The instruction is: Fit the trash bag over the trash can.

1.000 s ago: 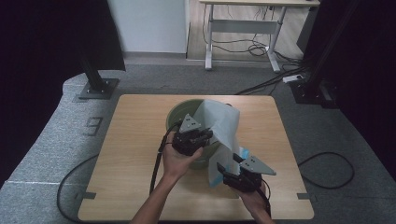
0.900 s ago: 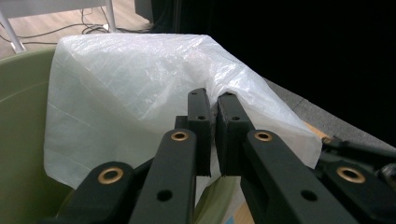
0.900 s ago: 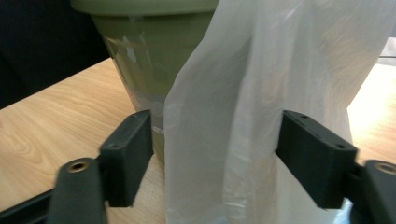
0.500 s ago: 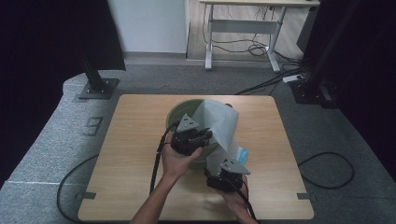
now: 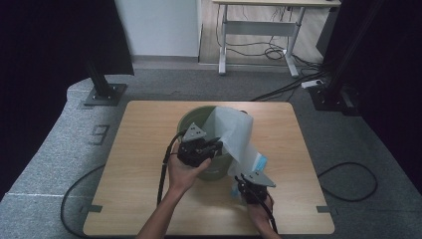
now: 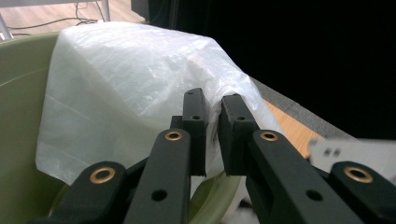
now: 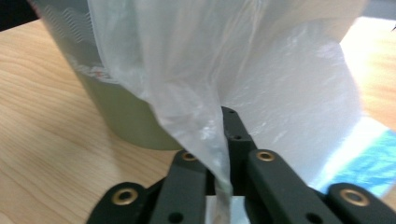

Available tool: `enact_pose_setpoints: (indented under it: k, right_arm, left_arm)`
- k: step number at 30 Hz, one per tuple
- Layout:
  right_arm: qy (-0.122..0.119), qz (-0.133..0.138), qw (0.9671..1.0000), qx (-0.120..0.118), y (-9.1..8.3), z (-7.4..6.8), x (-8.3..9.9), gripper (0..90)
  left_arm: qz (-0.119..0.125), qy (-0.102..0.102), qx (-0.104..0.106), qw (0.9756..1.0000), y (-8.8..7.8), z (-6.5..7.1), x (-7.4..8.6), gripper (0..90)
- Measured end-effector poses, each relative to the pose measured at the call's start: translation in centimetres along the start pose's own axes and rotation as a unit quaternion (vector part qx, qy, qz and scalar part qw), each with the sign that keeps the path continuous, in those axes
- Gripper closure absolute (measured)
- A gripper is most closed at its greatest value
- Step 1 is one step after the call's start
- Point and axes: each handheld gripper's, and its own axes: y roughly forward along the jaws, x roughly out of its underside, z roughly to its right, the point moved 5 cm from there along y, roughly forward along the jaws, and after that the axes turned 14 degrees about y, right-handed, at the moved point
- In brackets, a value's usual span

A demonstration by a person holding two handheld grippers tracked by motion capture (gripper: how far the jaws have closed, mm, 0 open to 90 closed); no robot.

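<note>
A green bucket stands mid-table with a white see-through plastic bag draped over its right rim. My left gripper is at the near rim, and its jaws pinch a fold of the bag above the bucket wall. My right gripper is low at the bucket's near right side. Its jaws have just been closing, and they are now shut on the bag's hanging edge in front of the bucket.
The wooden table has bare room left and right of the bucket. A blue patch lies under the bag's lower end. Cables trail from both grippers toward the near edge. Black stands, a desk and floor cables are beyond the table.
The right gripper has shifted a little and sunk toward the table beside the bucket. The left gripper has stayed at the rim.
</note>
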Motion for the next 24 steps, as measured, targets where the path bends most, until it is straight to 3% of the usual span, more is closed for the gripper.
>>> enact_pose_setpoints:
  k: [4,9,12,17,22,24]
  right_arm:
    - [0.001,0.024,0.9997,0.007,-1.5,1.5,-1.1,88.4]
    - [0.013,0.079,0.9967,0.013,-4.6,3.4,-4.5,88.4]
    - [0.002,0.117,0.9929,0.017,-6.9,4.0,-7.5,88.5]
    - [-0.021,0.157,0.9872,0.014,-9.1,3.8,-12.2,88.5]
    - [-0.042,0.173,0.9841,-0.001,-9.7,2.8,-15.5,88.5]
    - [-0.05,0.175,0.9832,-0.007,-9.7,2.2,-16.4,88.5]
  left_arm:
    - [0.003,0.001,-0.003,1.0,-0.9,-0.3,0.2,80.7]
    - [0.005,0.005,-0.008,0.9999,-1.8,-0.7,0.3,80.7]
    - [0.006,0.008,-0.01,0.9999,-2.1,-0.9,0.4,80.7]
    - [0.007,0.007,-0.016,0.9998,-2.6,-1.4,0.5,80.6]
    - [0.006,0.007,-0.02,0.9998,-3.0,-1.8,0.6,80.3]
    - [0.007,0.005,-0.035,0.9993,-3.1,-2.1,0.7,78.3]
